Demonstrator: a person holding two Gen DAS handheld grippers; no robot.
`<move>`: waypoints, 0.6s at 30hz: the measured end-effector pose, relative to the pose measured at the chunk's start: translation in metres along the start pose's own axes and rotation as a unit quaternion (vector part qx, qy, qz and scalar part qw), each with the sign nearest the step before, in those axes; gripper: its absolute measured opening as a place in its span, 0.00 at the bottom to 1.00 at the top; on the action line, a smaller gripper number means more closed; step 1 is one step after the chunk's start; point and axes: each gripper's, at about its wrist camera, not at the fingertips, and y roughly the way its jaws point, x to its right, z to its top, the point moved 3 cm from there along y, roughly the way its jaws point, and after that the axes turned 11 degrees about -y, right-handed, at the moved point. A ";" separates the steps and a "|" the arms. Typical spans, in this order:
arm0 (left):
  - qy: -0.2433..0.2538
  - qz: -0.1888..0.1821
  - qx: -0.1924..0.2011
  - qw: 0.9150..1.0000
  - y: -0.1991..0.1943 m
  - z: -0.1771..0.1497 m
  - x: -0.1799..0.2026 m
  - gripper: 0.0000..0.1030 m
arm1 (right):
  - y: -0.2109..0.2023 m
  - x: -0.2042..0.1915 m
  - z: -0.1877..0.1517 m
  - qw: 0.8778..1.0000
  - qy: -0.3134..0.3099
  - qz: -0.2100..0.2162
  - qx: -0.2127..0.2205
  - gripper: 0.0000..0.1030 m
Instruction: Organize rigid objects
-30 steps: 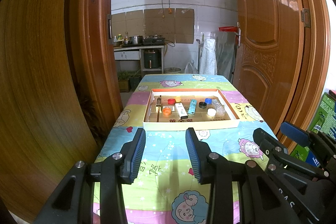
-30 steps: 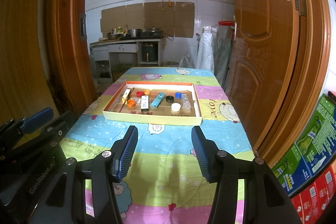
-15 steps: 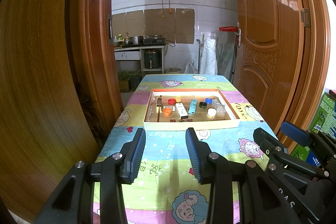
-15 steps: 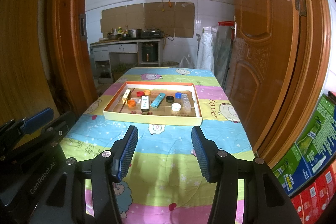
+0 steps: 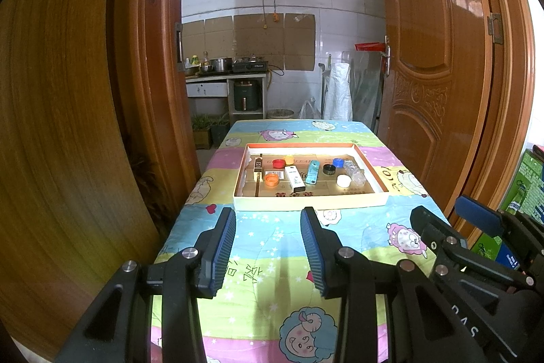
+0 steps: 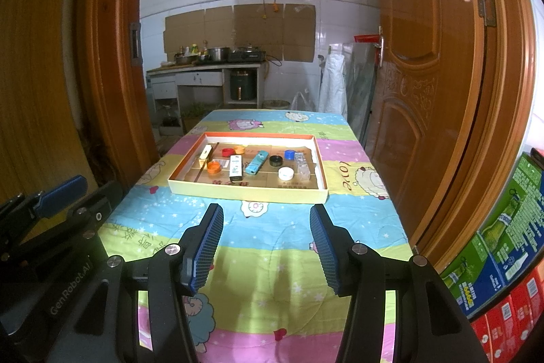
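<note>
A shallow cardboard tray (image 5: 307, 204) (image 6: 246, 191) sits mid-table and holds several small items: a white box (image 5: 294, 176) (image 6: 235, 166), a turquoise case (image 5: 312, 171) (image 6: 255, 162), an orange cap (image 5: 271, 179) (image 6: 214, 167), a red cap (image 5: 278, 163), a black cap (image 5: 328, 169), a blue cap (image 5: 337, 162), a white cap (image 5: 343, 180) (image 6: 286, 173) and a clear plastic piece (image 5: 354, 172). My left gripper (image 5: 268, 245) is open and empty, well short of the tray. My right gripper (image 6: 266, 244) is open and empty, also short of it.
The table has a colourful cartoon cloth (image 5: 272, 281). Wooden doors stand close on the left (image 5: 68, 125) and right (image 5: 435, 73). Stacked drink cartons (image 6: 503, 247) sit at the right. A kitchen counter (image 5: 224, 77) is far behind.
</note>
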 end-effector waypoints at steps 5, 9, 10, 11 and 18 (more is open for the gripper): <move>0.000 0.000 0.000 1.000 0.000 0.000 0.001 0.38 | 0.000 0.000 0.000 1.000 0.000 0.000 0.000 0.53; 0.000 0.001 0.000 1.000 0.000 -0.001 0.002 0.38 | 0.000 0.000 0.000 1.000 0.000 0.000 0.000 0.53; 0.000 0.001 -0.001 1.000 0.000 -0.001 0.002 0.38 | 0.000 0.000 -0.001 1.000 0.001 0.001 0.000 0.53; 0.000 0.001 -0.001 1.000 0.000 -0.001 0.001 0.38 | 0.000 0.000 -0.001 1.000 0.001 0.000 0.000 0.53; 0.001 0.010 0.000 1.000 -0.001 -0.002 -0.007 0.38 | 0.000 -0.001 -0.001 1.000 -0.001 0.001 0.000 0.53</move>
